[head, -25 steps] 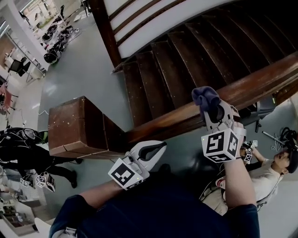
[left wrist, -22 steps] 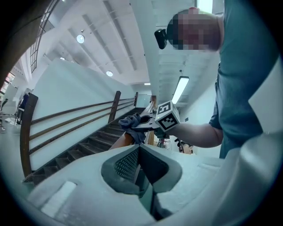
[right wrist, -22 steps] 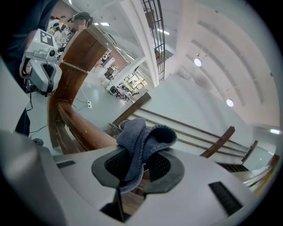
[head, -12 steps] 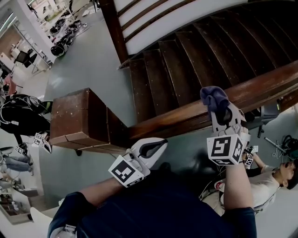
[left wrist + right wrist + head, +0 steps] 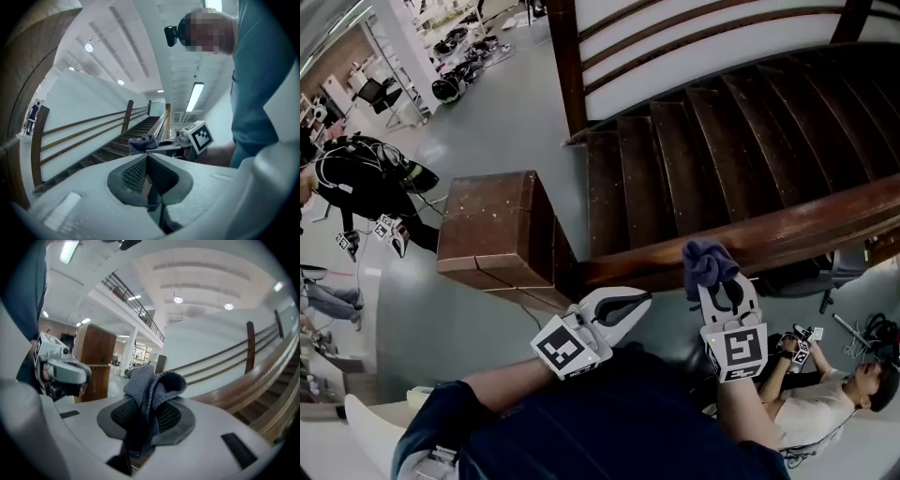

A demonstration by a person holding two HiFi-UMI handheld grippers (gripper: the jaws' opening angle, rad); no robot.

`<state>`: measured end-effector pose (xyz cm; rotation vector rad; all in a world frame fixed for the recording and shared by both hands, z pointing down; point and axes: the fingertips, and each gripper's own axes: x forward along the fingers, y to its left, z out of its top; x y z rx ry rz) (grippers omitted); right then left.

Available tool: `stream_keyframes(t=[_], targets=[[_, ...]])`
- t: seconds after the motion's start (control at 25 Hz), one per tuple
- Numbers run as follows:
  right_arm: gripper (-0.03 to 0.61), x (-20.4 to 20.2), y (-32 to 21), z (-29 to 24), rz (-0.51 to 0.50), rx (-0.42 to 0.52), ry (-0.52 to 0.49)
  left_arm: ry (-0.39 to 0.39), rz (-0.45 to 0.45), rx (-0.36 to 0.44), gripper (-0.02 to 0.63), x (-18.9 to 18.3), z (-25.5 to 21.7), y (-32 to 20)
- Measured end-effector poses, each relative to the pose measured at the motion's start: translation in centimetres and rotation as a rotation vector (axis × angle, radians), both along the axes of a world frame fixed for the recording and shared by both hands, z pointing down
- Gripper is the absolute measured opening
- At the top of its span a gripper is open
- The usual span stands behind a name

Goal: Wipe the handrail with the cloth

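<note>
Pinching the blue-grey cloth (image 5: 706,261) between its jaws at lower centre-right of the head view, the right gripper (image 5: 719,281) now sits at the near edge of the handrail (image 5: 806,225). It is further down the rail than a second ago and closer to the newel post (image 5: 492,234) at left. The left gripper (image 5: 630,306), lower centre, is pressed together on nothing. That slide suggests the wiping stroke is nearing the rail's foot. Beyond, the stairs (image 5: 722,141) climb toward the upper right.

We see dark wooden stair treads (image 5: 722,141) at one o'clock, a smooth grey floor (image 5: 487,103) at ten o'clock, round ceiling lights (image 5: 178,299) overhead.
</note>
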<state>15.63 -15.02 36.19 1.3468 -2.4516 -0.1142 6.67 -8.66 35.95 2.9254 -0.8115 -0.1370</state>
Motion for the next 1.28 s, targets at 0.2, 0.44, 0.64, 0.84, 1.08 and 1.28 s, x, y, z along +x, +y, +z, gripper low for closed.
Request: stream_keyframes(t=[0.2, 0.44, 0.64, 0.84, 1.08, 1.28], targets=[[0.095, -3.4, 2.4, 0.5, -0.085, -0.049, -0.304, 0.007, 0.002, 0.007, 0.003, -1.1, -0.3, 0.2], [0.095, -6.9, 5.0, 3.3, -0.154, -0.113, -0.384, 0.001, 0.003, -0.001, 0.003, -2.4, 0.3, 0.4], [0.095, -8.5, 5.6, 3.7, -0.180, -0.108, -0.385, -0.009, -0.001, -0.006, 0.003, -3.3, 0.6, 0.7], [0.095, -9.6, 6.1, 3.8, -0.211, -0.104, -0.362, -0.014, 0.000, -0.015, 0.003, -3.8, 0.7, 0.8], [0.095, -9.9, 6.1, 4.1, -0.207, -0.109, -0.355, -0.014, -0.005, -0.015, 0.003, -4.2, 0.7, 0.8], [0.095, -9.9, 6.2, 4.0, -0.207, -0.113, -0.351, -0.014, -0.003, -0.008, 0.003, -4.3, 0.6, 0.9]])
